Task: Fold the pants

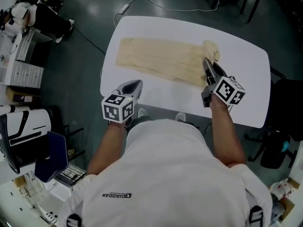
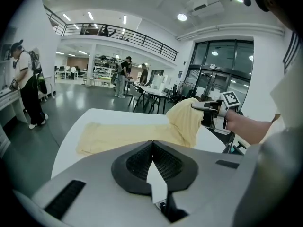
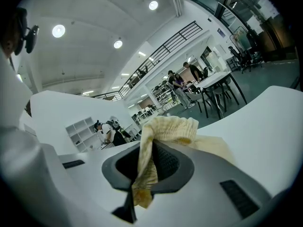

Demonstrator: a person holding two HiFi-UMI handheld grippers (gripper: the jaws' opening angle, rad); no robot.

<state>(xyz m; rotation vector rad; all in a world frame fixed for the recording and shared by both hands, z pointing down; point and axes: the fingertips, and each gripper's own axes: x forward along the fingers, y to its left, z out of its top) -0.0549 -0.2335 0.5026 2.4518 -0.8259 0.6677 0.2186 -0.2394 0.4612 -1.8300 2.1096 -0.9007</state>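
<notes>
My right hand-held gripper [image 1: 207, 66] pinches one end of the pants [image 1: 156, 58], raised off the bench [image 1: 246, 79] where the rest lies flat, ready for folding over; my left hand-held gripper [image 1: 134, 85] hovers closed, empty.

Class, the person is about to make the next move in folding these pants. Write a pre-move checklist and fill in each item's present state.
1. Right gripper clamped on the pants end: ok, cloth is pinched between its jaws.
2. Left gripper holding cloth: not ok, jaws together with nothing in them.
3. Rest of the pants lying flat on the table: ok.
4. Pants wholly on the table: ok.
5. Both cloth layers in the grip: cannot tell.
</notes>
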